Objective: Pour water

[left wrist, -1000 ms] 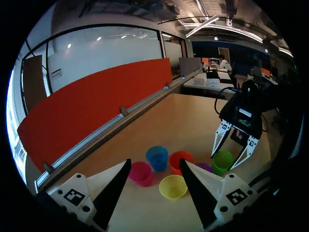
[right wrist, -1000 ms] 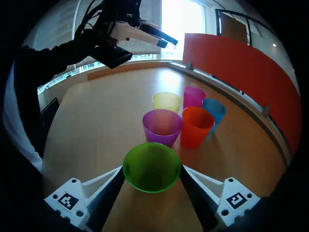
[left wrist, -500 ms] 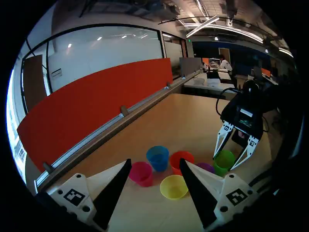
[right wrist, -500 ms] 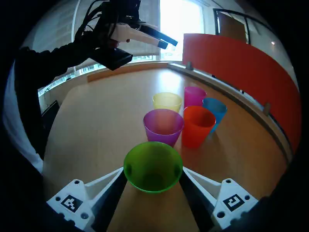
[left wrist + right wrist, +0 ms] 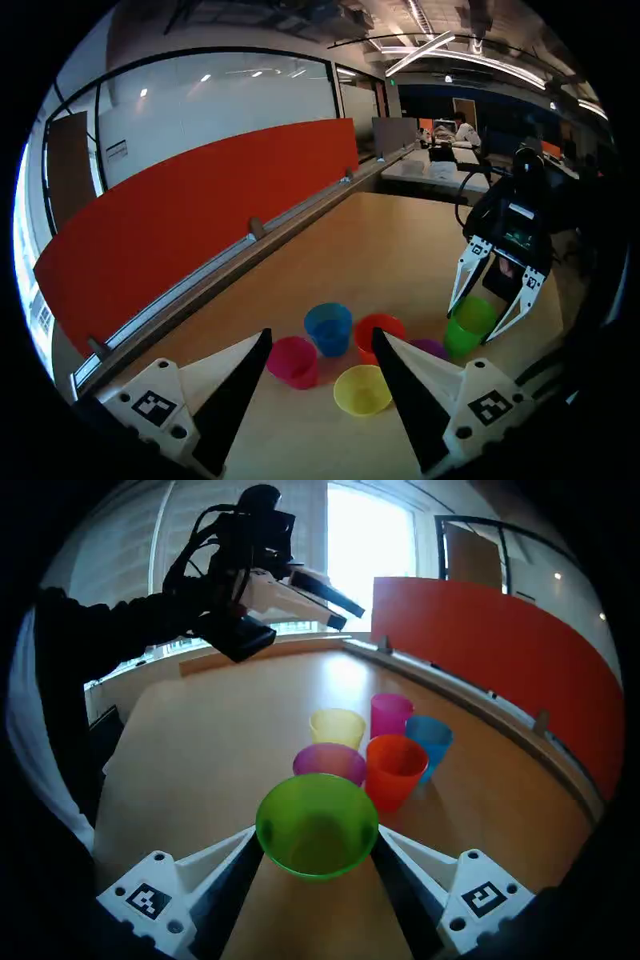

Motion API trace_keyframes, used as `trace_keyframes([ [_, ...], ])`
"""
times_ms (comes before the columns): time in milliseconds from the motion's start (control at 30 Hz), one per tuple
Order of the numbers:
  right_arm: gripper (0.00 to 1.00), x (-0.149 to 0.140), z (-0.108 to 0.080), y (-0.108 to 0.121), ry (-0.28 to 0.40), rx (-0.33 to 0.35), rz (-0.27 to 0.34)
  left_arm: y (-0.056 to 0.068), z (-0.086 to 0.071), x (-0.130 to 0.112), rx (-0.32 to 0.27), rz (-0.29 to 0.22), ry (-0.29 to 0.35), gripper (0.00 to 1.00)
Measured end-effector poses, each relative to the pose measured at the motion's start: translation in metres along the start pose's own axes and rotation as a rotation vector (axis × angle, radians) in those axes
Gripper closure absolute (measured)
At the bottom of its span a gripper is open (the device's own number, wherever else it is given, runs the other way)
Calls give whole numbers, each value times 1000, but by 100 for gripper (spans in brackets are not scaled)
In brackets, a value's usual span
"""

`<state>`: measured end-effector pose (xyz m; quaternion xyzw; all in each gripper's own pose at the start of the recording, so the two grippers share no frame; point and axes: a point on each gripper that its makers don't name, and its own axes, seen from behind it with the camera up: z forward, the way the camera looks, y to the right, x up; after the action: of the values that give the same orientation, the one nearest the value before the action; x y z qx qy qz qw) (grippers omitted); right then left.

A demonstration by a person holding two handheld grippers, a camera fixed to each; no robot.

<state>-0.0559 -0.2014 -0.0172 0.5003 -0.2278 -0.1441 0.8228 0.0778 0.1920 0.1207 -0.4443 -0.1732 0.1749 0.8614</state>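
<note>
Right gripper view first: my right gripper [image 5: 317,832] is clamped on the green cup [image 5: 317,820], one finger pressed against each side of its wall just under the rim. The cup is upright, its mouth open toward the camera. I cannot tell from here whether there is water in it, nor whether its base touches the table [image 5: 200,744]. Just beyond it sits the purple cup [image 5: 330,762], partly hidden behind the green rim, with the orange cup [image 5: 395,768] close beside it on the right of this view. Farther out are the yellow cup [image 5: 338,726], the pink cup [image 5: 391,714] and the blue cup [image 5: 428,736], all upright in a tight cluster on the wooden top.

Left gripper view: my left gripper [image 5: 320,332] has its fingers spread wide, holding nothing, and hangs above the table looking down at the cluster. From this side the green cup is off to the right, between the right gripper's white fingers, just beside the purple cup. In the right gripper view the left gripper is up high on the left, held at the end of a black sleeve [image 5: 104,632]. An orange partition [image 5: 184,216] runs along the table's far edge, a bright window [image 5: 368,552] lies behind the left gripper, and a person [image 5: 462,128] in white is at a desk well back in the room.
</note>
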Motion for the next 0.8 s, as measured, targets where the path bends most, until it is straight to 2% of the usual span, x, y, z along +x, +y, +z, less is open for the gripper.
trace_keyframes([
  [800, 9, 49, -27, 21, 181, -79, -9, -1, 12, -3, -15, 10, -13, 8],
])
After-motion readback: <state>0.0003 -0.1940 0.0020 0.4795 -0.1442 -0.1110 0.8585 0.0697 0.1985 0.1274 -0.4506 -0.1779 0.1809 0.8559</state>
